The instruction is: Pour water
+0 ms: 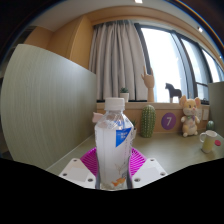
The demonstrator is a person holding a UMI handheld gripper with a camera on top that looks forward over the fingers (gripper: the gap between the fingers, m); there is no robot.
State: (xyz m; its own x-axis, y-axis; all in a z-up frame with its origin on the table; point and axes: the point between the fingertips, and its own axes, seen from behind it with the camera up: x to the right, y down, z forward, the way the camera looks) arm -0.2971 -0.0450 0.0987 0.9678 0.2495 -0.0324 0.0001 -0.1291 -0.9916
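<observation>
Bottle (114,140) dead centre, upright, white cap on top, blue-and-white label round the middle, clear water inside. It stands between the tongs (114,172), both pink pads (92,160) pressed against its sides, so the tongs are clenched on it. Counter (175,158) runs pale beyond, out toward two o'clock. Grey curtain (118,60) hangs at twelve o'clock beside the window. Green cactus (148,122) sits just right of the bottle, further back. Purple card (168,121) next, then a teddy (190,117) at three o'clock, and a cup (208,142) at the far edge.
</observation>
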